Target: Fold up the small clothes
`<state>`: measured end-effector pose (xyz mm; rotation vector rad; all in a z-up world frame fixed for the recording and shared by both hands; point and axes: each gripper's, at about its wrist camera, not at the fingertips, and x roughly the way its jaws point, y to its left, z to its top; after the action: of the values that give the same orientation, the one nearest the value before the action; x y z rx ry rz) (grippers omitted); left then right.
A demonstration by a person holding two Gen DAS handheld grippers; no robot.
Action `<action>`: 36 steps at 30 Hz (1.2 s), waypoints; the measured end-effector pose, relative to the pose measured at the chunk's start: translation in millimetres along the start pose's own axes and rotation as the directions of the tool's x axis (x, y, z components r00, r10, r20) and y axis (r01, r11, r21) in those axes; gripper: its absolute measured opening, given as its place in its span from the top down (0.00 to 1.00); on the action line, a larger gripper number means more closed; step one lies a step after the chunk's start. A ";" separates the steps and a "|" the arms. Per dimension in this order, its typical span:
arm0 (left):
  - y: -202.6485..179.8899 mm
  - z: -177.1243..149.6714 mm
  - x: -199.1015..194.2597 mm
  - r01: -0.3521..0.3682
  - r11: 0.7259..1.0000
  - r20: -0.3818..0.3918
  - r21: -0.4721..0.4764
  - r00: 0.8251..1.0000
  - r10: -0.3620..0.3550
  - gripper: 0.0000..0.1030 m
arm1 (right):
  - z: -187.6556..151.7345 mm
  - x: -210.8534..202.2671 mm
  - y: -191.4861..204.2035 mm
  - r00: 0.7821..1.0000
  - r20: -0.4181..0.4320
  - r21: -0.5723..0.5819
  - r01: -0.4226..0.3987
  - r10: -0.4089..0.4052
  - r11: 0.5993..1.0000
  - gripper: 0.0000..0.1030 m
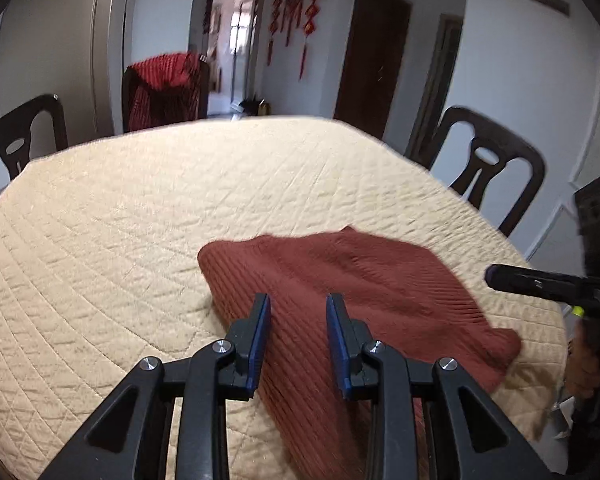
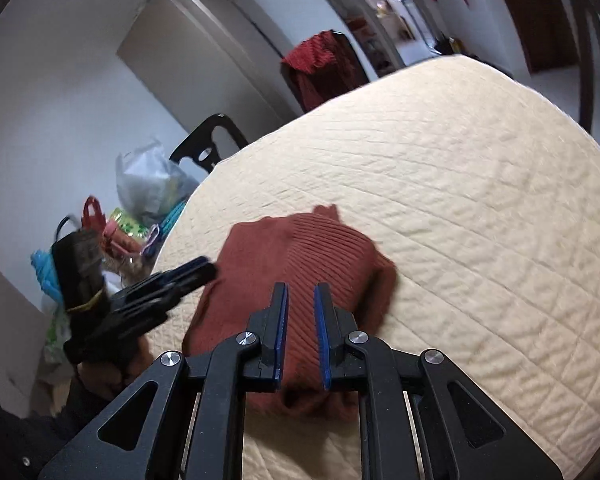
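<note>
A rust-red ribbed garment lies folded on the cream quilted table cover, near the table's front edge. My left gripper hovers over the garment's left part, its blue pads apart with nothing between them. In the right wrist view the same garment lies under my right gripper, whose jaws stand narrowly apart with no cloth pinched. The right gripper's tip shows at the garment's right side, and the left gripper at its left side, held by a hand.
Dark wooden chairs stand around the table; one at the back carries a red cloth. Plastic bags and clutter sit beyond the table's left edge. The cover stretches bare beyond the garment.
</note>
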<state>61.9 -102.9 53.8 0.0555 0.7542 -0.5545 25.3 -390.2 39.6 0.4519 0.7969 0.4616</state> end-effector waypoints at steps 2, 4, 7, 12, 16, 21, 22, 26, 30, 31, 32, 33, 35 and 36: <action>0.4 -6.4 10.3 0.007 1.000 -0.039 -0.003 0.999 -0.007 0.70 | -8.0 15.8 1.1 0.997 -0.066 -0.024 0.023 -0.025 0.999 0.87; 1.6 -14.3 15.0 -0.007 1.000 -0.057 -0.002 0.998 0.007 0.69 | -19.4 23.0 -4.1 0.994 -0.098 -0.038 0.041 -0.044 0.998 0.88; 4.9 -20.2 11.7 0.009 1.000 -0.044 -0.021 0.999 -0.010 0.68 | -29.9 13.8 -3.1 0.996 -0.069 -0.076 0.054 -0.059 0.996 0.88; 4.9 -21.2 6.7 0.009 1.000 -0.035 -0.016 0.999 -0.010 0.68 | -36.7 3.7 -0.9 0.991 -0.037 -0.139 0.125 -0.132 0.982 0.79; -4.0 -23.1 -20.2 0.021 1.000 0.016 0.014 1.000 -0.021 0.68 | -35.2 -13.0 15.3 0.990 0.040 -0.205 0.141 -0.136 0.968 0.79; -16.9 -43.2 -38.7 0.057 0.997 0.011 0.047 0.998 -0.058 0.68 | -49.9 -3.7 34.6 0.990 0.026 -0.326 0.142 -0.141 0.935 0.79; -18.5 -48.1 -38.6 0.052 0.997 0.007 0.053 0.999 -0.053 0.68 | -55.2 3.1 33.2 0.986 0.005 -0.345 0.160 -0.169 0.925 0.79; -18.9 -56.5 -35.5 0.039 0.997 0.016 0.060 0.999 -0.040 0.68 | -62.4 8.6 21.7 0.976 -0.018 -0.342 0.198 -0.217 0.919 0.79; -16.4 -46.6 -35.0 0.042 0.997 0.013 0.058 0.999 -0.042 0.68 | -52.4 -1.8 23.2 0.980 -0.003 -0.332 0.185 -0.197 0.925 0.79; -15.4 -42.2 -35.4 0.034 0.998 0.021 0.060 0.999 -0.035 0.68 | -44.3 -6.9 25.4 0.983 0.027 -0.322 0.180 -0.181 0.929 0.79; -13.9 -36.4 -34.8 0.028 0.998 0.031 0.057 0.999 -0.030 0.68 | -38.1 -8.2 26.7 0.983 0.049 -0.312 0.181 -0.175 0.933 0.79; -11.7 -29.4 -32.8 0.026 0.998 0.040 0.049 0.999 -0.028 0.68 | -31.3 -9.1 27.3 0.982 0.072 -0.300 0.186 -0.173 0.936 0.79; -5.9 -15.5 -23.4 0.000 1.000 0.047 0.028 0.999 -0.002 0.68 | -18.0 -4.5 25.3 0.979 0.091 -0.263 0.200 -0.182 0.944 0.79; -3.2 -9.6 -17.5 -0.014 1.000 0.047 0.020 0.999 0.013 0.68 | -12.1 0.0 22.2 0.979 0.094 -0.243 0.197 -0.179 0.950 0.79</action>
<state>43.8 -95.3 58.8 0.0659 0.7024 -0.5492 11.3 -369.7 44.2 0.1529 0.6938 0.3604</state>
